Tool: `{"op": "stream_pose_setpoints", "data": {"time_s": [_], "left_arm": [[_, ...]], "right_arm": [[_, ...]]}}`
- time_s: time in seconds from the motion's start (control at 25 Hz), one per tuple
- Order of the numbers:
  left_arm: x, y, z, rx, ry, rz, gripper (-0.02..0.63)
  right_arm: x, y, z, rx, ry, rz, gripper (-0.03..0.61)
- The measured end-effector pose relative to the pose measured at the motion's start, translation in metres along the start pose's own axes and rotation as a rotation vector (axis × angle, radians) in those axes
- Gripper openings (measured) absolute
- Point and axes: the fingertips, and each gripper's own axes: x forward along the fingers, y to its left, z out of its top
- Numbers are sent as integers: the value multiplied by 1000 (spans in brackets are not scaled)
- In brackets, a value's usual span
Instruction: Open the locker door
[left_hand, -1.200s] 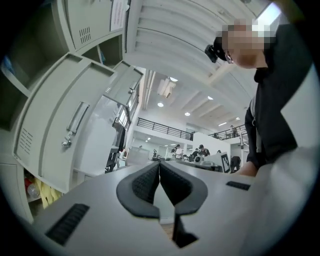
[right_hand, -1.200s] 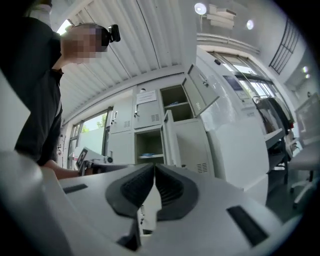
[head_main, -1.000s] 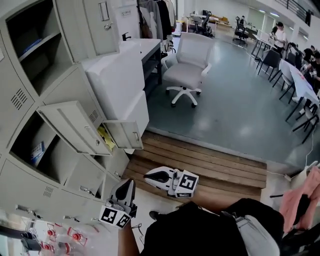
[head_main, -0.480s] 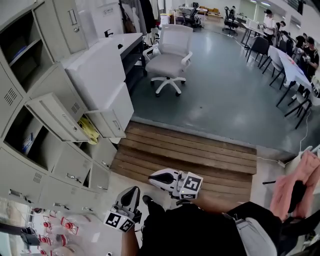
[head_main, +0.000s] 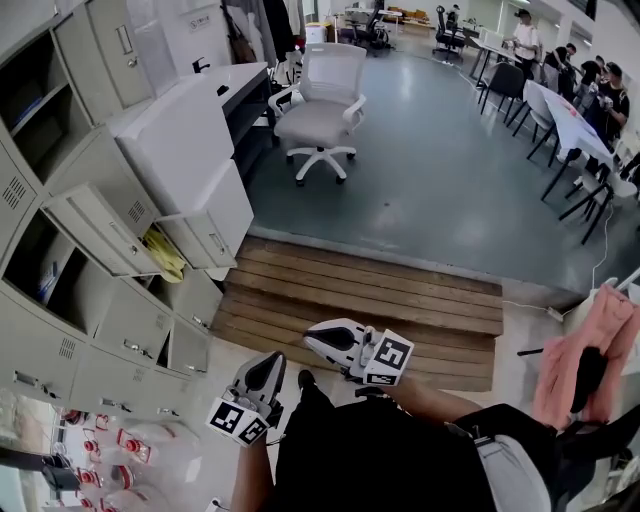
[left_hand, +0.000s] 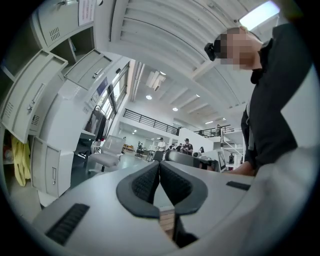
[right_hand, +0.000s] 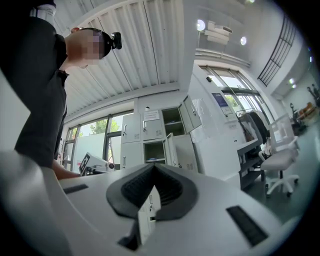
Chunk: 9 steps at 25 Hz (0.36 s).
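The left tongs (head_main: 268, 365) and right tongs (head_main: 315, 340) are both pressed together, holding nothing. The lockers (head_main: 120, 325) stand at ten o'clock, well apart; the left tongs are nearer.

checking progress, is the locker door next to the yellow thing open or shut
Open: the locker door stands swung out from the cabinet, leaving the yellow thing inside exposed.

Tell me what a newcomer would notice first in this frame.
The grey locker bank at the left of the head view, with several doors open and a yellow item in one compartment. Next, the white office chair on the floor beyond, and the left gripper and right gripper, both shut and empty, low near the wooden platform.
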Motion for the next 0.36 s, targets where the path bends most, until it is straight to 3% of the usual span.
{"op": "stream_pose_setpoints", "data": {"time_s": [0.16, 0.36], "left_arm": [[12, -12, -3, 9, 28, -27, 15], [58, -21, 9, 53, -3, -102, 15]], "right_arm": [[-21, -8, 6, 0, -23, -29, 11], [-49, -40, 19, -36, -43, -80, 11]]}}
